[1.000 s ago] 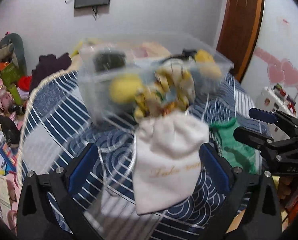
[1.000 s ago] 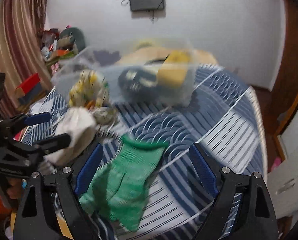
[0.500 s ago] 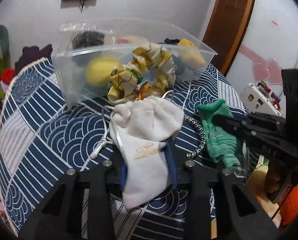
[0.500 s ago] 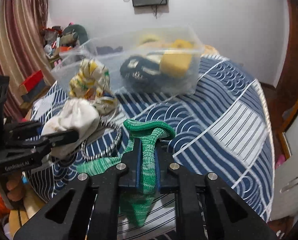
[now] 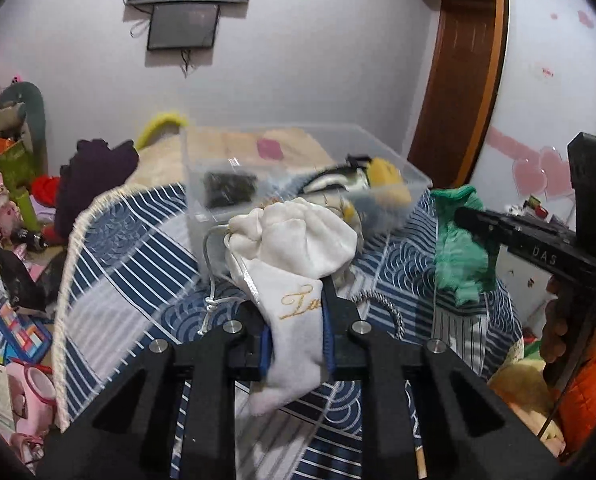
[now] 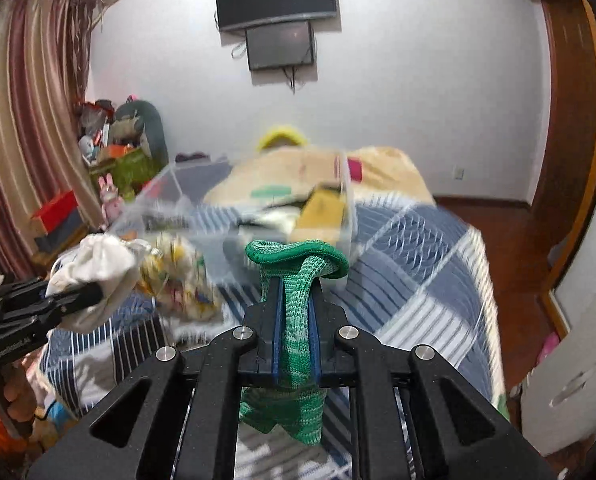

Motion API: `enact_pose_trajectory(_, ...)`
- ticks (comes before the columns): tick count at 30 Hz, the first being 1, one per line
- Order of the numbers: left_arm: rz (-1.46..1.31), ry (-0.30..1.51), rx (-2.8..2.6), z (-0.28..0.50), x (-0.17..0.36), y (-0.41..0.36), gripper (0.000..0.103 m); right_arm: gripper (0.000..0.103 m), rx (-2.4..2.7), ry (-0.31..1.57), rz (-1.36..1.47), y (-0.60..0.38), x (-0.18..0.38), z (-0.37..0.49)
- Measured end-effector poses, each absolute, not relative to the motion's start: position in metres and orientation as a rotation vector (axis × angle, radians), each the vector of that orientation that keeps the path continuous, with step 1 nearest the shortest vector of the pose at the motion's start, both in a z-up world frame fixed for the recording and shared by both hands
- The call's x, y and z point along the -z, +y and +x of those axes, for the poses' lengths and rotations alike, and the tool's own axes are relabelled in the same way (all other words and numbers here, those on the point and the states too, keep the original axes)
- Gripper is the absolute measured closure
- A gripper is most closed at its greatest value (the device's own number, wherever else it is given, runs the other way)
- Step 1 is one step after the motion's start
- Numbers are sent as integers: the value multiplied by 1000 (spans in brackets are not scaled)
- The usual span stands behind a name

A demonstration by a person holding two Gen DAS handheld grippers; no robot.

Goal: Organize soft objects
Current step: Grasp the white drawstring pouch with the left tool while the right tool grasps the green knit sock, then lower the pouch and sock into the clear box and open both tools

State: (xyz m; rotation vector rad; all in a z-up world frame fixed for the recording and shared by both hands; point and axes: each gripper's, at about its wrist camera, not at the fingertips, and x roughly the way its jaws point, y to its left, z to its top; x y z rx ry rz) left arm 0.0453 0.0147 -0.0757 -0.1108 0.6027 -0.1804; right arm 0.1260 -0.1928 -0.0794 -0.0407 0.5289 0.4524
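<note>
My left gripper [image 5: 294,312] is shut on a white drawstring pouch [image 5: 294,240] with gold lettering and holds it above the bed. The pouch also shows in the right wrist view [image 6: 94,268]. My right gripper [image 6: 296,312] is shut on a green knitted glove [image 6: 296,320], lifted off the bed; the glove also shows in the left wrist view [image 5: 461,248]. A clear plastic bin [image 5: 218,200] with soft items inside stands on the bed ahead. A yellow patterned scrunchie [image 6: 178,280] lies blurred beside the bin.
The bed has a blue and white patterned cover [image 5: 130,248]. A black and white cord [image 5: 381,304] lies on it. A beige blanket [image 6: 377,168] lies behind the bin. Cluttered toys and boxes [image 5: 6,184] stand at the left. A wooden door frame [image 5: 453,72] is at the right.
Both grippers have risen from the bed with their items. The pouch and glove now hang in the shut jaws, and the views tilt up toward the wall.
</note>
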Motion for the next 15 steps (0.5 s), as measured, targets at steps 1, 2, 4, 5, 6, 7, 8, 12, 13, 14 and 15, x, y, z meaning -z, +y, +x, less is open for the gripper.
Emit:
enact_pose_trajectory(1,-112,590,173,44,71,18,83,93,-453,511,-42,-192,73,127)
enact_pose_trajectory(2,-111,583,169,44,68,21,83,93,-453,483,-45,-190,64,129)
enact_pose_trajectory(4,-108,561,160,45,59,25,83,93,-456,446,-52,-186,54,132)
enact_pose_trajectory(5,-104,548,156,46,53,28,83,93,-460,437,-53,-185,52,133)
enact_pose_trajectory(6,-100,534,150,47,47,31,83,93,-462,424,-56,-181,48,136)
enact_pose_trajectory(7,-96,521,145,50,42,31,83,93,-464,417,-57,-179,46,138)
enact_pose_trajectory(8,-93,506,145,53,38,31,83,93,-467,413,-53,-176,44,141)
enact_pose_trajectory(12,-97,472,150,66,25,34,83,93,-469,385,-4,-167,38,155)
enact_pose_trajectory(13,-95,467,146,71,24,33,83,93,-467,378,-2,-164,37,158)
enact_pose_trajectory(14,-93,460,143,75,22,33,83,93,-466,376,-3,-162,38,159)
enact_pose_trajectory(15,-88,450,144,80,20,33,83,93,-461,373,-5,-158,38,163)
